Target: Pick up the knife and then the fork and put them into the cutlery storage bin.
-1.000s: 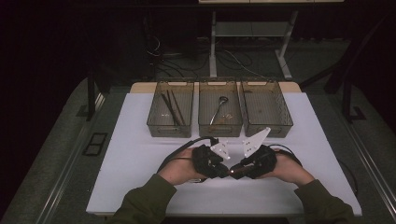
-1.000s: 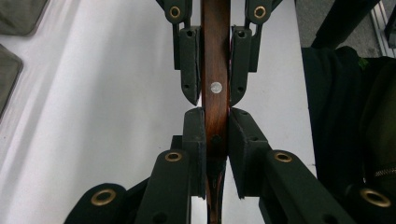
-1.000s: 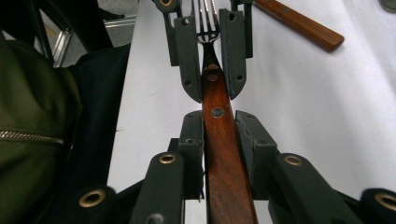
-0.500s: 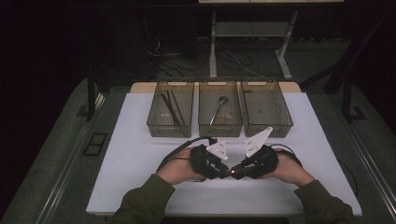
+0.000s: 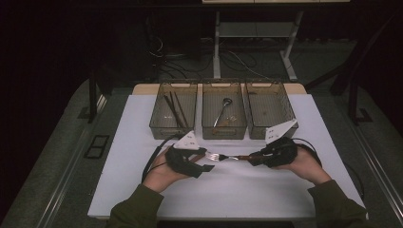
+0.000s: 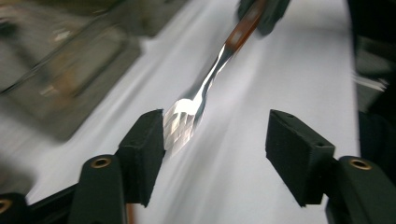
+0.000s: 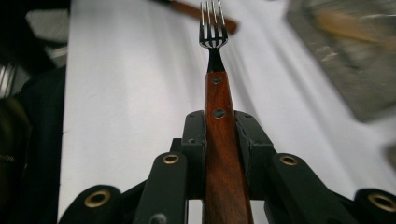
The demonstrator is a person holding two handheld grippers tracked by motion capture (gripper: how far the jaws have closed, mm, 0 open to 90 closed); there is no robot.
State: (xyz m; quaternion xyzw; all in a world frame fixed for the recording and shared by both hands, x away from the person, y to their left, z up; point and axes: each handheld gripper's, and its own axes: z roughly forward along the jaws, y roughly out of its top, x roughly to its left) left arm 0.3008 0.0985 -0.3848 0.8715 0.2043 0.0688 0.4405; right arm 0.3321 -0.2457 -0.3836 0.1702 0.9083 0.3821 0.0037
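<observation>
Both hands have drawn apart since the earlier frames, when the two tools sat nose to nose at mid-table; the left hand-held gripper [image 5: 209,156] has just been opening its jaws, w/ the tines of the wood-handled steel fork [image 5: 228,157] now loose between the pads rather than pinched. Right hand-held gripper [image 5: 253,159] is clamped on the fork's brown riveted handle [image 7: 219,140], both pads flat vs. the wood, so the fork juts straight out ahead of it like an extension of the tool. Judged purpose: a hand-over, right side taking the handle end so the left can let go of the head. In the left gripper view the tines [image 6: 182,122] lie just beside, perhaps brushing, the left-hand pad [image 6: 145,149]; motion blur leaves contact unclear. Fork is carried just above the white table [image 5: 266,199], roughly level, handle toward the person's right, head toward the left. Beyond it stand three clear plastic bins [image 5: 223,111] in a row: left w/ dark sticks [image 5: 173,108], middle w/ a metal spoon [image 5: 222,110], right bin seemingly bare.
</observation>
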